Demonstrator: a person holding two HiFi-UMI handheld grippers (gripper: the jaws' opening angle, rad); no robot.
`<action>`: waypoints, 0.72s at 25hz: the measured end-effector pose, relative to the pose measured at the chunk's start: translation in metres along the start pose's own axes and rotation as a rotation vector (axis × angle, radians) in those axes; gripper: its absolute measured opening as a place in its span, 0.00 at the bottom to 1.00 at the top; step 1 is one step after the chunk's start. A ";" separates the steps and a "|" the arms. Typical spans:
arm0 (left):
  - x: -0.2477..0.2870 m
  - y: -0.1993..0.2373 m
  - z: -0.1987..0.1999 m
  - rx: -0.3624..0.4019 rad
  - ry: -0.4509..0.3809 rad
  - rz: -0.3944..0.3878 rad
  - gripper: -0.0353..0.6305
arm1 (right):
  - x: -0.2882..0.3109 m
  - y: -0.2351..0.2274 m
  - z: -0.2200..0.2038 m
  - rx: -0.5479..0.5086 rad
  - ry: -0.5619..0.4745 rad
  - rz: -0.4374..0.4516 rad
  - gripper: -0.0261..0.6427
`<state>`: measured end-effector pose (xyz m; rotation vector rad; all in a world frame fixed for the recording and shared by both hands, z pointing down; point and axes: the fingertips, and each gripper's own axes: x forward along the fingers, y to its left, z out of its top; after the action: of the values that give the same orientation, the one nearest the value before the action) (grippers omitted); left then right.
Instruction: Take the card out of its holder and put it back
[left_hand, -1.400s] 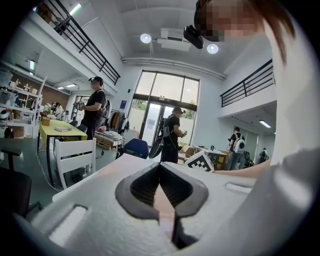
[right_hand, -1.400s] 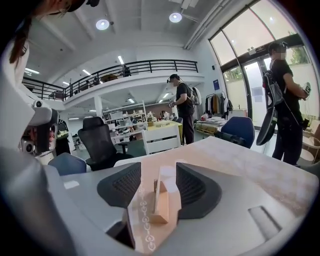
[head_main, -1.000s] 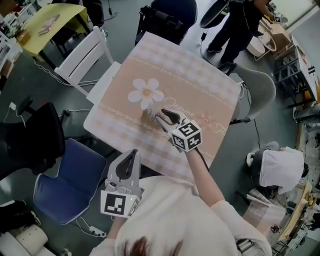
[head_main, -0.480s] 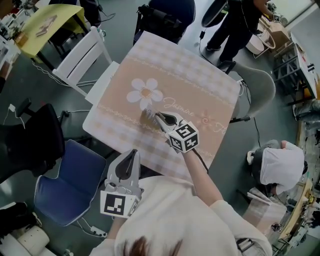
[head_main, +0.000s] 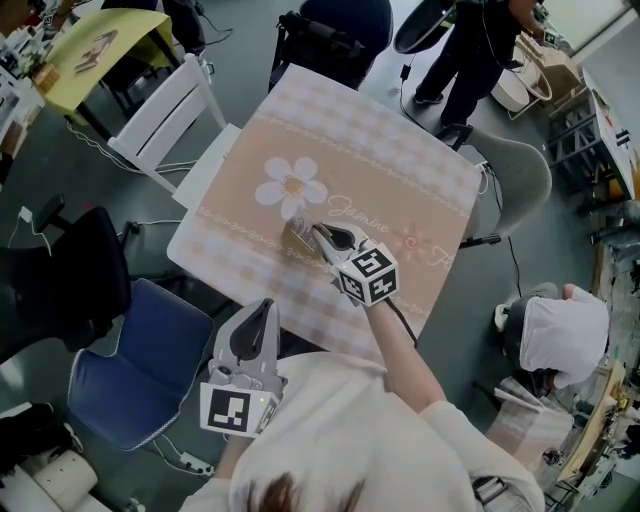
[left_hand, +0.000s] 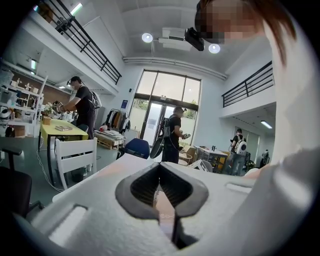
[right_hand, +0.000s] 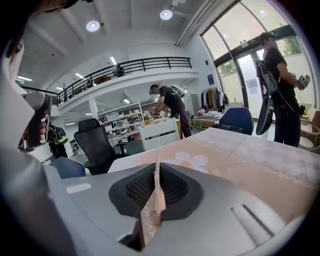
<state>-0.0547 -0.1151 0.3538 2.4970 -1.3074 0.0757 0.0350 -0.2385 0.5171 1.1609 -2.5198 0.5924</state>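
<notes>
**Card gripped, not yet drawn out**

The right gripper (head_main: 318, 232) reaches over the square table under a peach-and-white checked cloth with a white daisy print (head_main: 385, 165). Its jaws have just been closing and now pinch narrow on a thin tan card with a pale printed pattern (right_hand: 159, 200). In the right gripper view the card stands edge-on between the pads. From the head view the card (head_main: 296, 238) sits low on the cloth just below the daisy. The view there is too small to tell card from holder, so it is probably not out of the holder yet. If so, only the grasp is made. The pull-out and the whole return remain.

The left gripper (head_main: 262, 310) hangs back off the table's near edge by the person's body, jaws together on nothing, well apart from the card.

Around the table stand a white slatted chair (head_main: 170, 110), a blue padded chair (head_main: 140, 365) and a grey shell chair (head_main: 522, 180). None crowds the card, and the cloth around it is bare.
</notes>
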 end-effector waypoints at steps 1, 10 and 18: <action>0.000 0.000 0.000 0.001 -0.001 0.000 0.06 | -0.001 0.000 0.001 -0.001 -0.002 -0.002 0.06; -0.003 -0.003 -0.001 0.007 -0.004 0.002 0.06 | -0.006 0.002 0.016 -0.007 -0.032 -0.008 0.06; -0.006 -0.004 0.000 0.017 -0.017 0.001 0.06 | -0.016 0.003 0.031 -0.011 -0.069 -0.019 0.06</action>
<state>-0.0548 -0.1080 0.3514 2.5165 -1.3204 0.0663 0.0396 -0.2417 0.4822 1.2193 -2.5634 0.5418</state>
